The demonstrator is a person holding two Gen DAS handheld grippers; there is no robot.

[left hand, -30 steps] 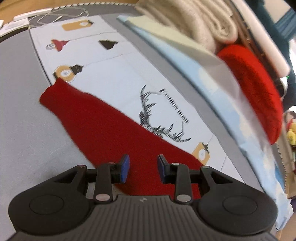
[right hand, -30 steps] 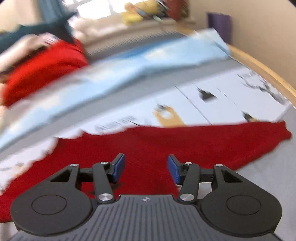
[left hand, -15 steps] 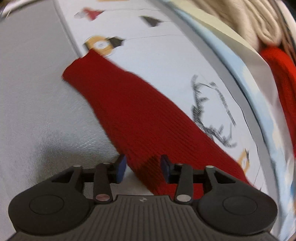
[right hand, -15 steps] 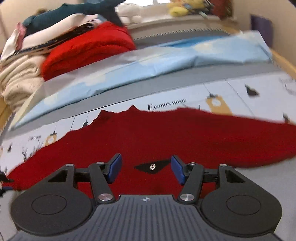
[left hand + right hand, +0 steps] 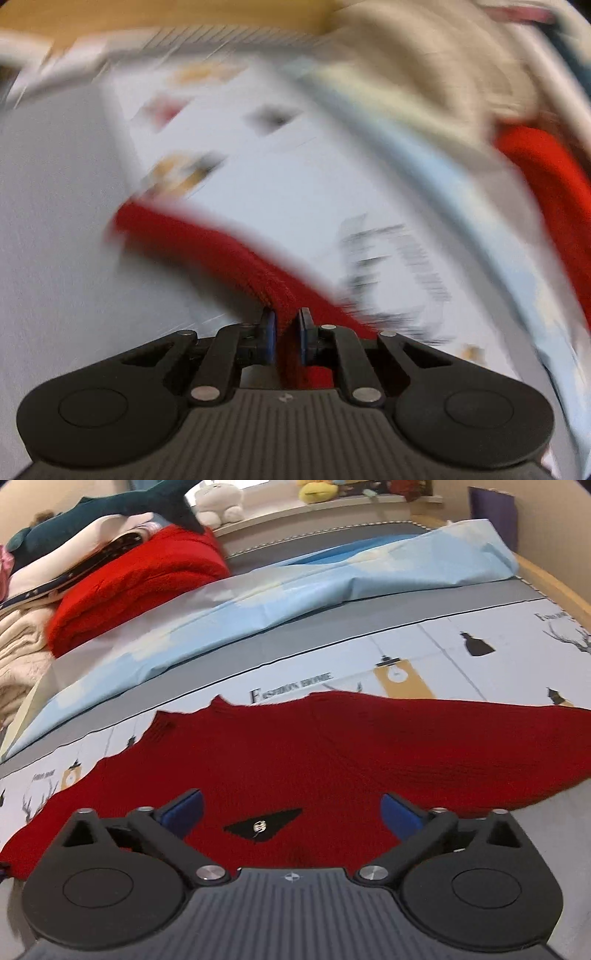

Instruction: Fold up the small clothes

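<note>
A dark red knit garment point(image 5: 314, 746) lies spread flat on the bed, with a small black triangular label point(image 5: 263, 826) near its lower hem. My right gripper point(image 5: 291, 810) is wide open just above that hem, its blue pads either side of the label. In the blurred left wrist view, my left gripper point(image 5: 285, 332) is shut on an edge of the red garment point(image 5: 236, 266), which is bunched into a ridge and lifted off the sheet.
The bed has a grey sheet point(image 5: 369, 627) and a white printed panel point(image 5: 443, 664). A light blue pillowcase point(image 5: 332, 576) lies behind. Folded red point(image 5: 140, 579) and cream knits point(image 5: 18, 657), plush toys and a wooden bed edge point(image 5: 554, 579) are at the back.
My left gripper closed on the garment's edge and is lifting it with fast motion. My right gripper opened wider and settled low over the hem by the label.
</note>
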